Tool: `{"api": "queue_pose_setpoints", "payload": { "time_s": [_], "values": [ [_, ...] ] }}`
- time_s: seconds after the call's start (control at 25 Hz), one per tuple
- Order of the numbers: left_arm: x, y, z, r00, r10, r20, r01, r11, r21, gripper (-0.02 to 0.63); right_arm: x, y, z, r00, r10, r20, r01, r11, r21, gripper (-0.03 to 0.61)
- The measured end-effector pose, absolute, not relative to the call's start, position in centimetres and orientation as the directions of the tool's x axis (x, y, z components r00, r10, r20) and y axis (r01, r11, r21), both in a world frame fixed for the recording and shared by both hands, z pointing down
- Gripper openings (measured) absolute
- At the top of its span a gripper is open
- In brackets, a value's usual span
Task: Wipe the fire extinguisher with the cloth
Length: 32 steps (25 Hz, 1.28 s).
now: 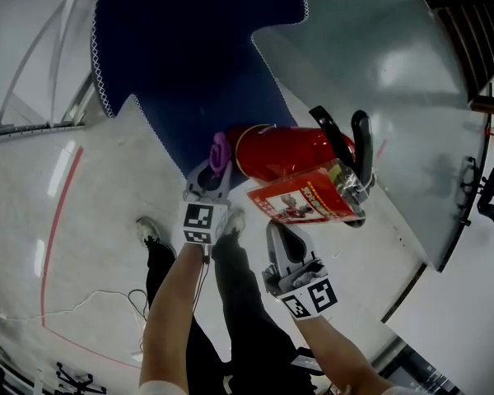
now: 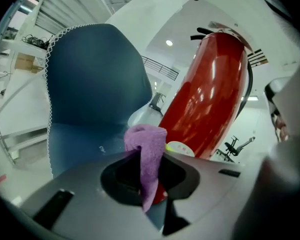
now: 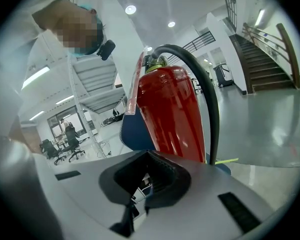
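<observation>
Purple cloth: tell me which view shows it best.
The left gripper view: the purple cloth hangs large, centred, pinched by the left gripper. The head view shows a small tuft; the right gripper view shows none.

The fire extinguisher (image 2: 210,94) had a glossy red metal body that mirrored the ceiling lights, a smooth black rubber hose (image 3: 210,99) and a shiny printed label (image 1: 305,200). The cloth (image 2: 147,149) was soft, nubbly purple fabric. The left gripper (image 2: 145,179) was matt grey plastic. The blue sheet (image 1: 189,56) looked matt, with white-stitched edging.
</observation>
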<state>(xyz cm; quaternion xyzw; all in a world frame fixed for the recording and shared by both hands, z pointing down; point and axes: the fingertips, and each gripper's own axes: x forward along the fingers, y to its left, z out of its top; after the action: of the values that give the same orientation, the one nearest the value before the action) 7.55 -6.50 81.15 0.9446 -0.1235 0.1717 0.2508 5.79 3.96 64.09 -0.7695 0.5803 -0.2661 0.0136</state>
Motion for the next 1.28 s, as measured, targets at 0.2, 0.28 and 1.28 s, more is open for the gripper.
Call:
{"api": "queue_pose_setpoints", "payload": {
  "time_s": [0.2,0.28,1.28],
  "values": [
    [8.1,-6.2,79.7,0.934,-0.118,0.336,-0.282,-0.821,0.497,0.061,6.4,3.3,63.9,0.185,-0.907,0.379,-0.882,-0.323,-0.342,0.012],
    [8.1,-6.3,78.7,0.944,-0.114,0.31,-0.268,-0.813,0.517,0.061,6.3,3.4,63.8,0.185,-0.906,0.381,-0.881,-0.324,-0.343,0.012],
    [8.5,-6.5,55.9,0.999,0.048,0.016,0.033,-0.862,0.506,0.061,0.4,4.9,54.7,0.255,-0.902,0.349,-0.874,-0.369,-0.316,0.012]
  ]
}}
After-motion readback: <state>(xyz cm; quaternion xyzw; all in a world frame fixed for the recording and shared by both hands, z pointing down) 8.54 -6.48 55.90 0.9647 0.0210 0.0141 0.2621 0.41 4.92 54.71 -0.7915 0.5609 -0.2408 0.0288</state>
